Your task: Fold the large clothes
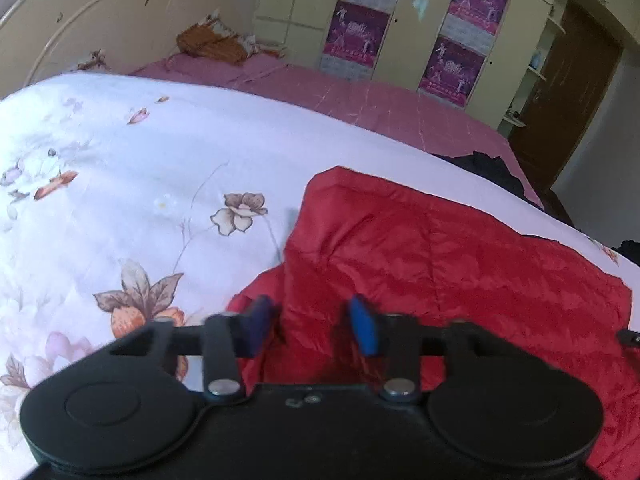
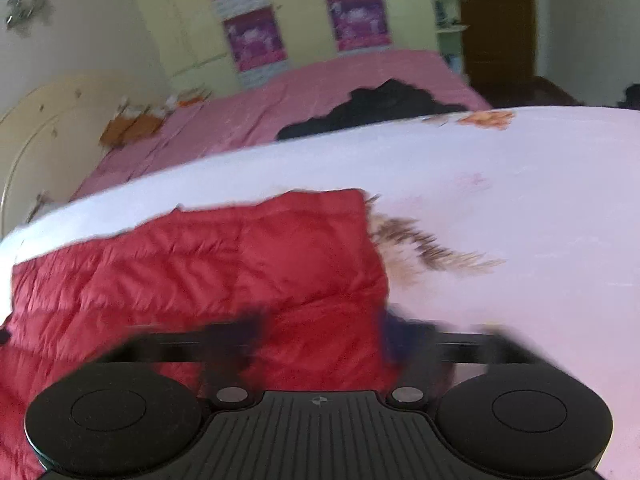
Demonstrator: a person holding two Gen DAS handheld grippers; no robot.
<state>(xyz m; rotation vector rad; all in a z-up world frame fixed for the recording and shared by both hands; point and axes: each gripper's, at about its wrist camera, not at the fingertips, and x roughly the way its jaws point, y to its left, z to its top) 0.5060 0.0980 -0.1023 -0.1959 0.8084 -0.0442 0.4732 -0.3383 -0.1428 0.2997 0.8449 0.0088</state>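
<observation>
A red quilted jacket (image 1: pixel 440 256) lies folded on a white floral quilt (image 1: pixel 160 160). My left gripper (image 1: pixel 312 328) is open with its blue pads (image 1: pixel 364 332) just above the jacket's near left edge, nothing between them. In the right wrist view the jacket (image 2: pixel 240 256) shows a fur trim (image 2: pixel 424 248) at its right edge. My right gripper (image 2: pixel 328 332) is open over the jacket's near right corner; its fingers are blurred by motion. The near edge of the jacket is hidden behind both gripper bodies.
The white quilt (image 2: pixel 500 184) lies over a bed with a pink sheet (image 1: pixel 380 100). A black garment (image 2: pixel 380 108) lies at the quilt's far edge. An orange cloth heap (image 1: pixel 212 44) sits by the headboard. A wardrobe with purple posters (image 1: pixel 460 32) and a brown door (image 1: pixel 568 92) stand behind.
</observation>
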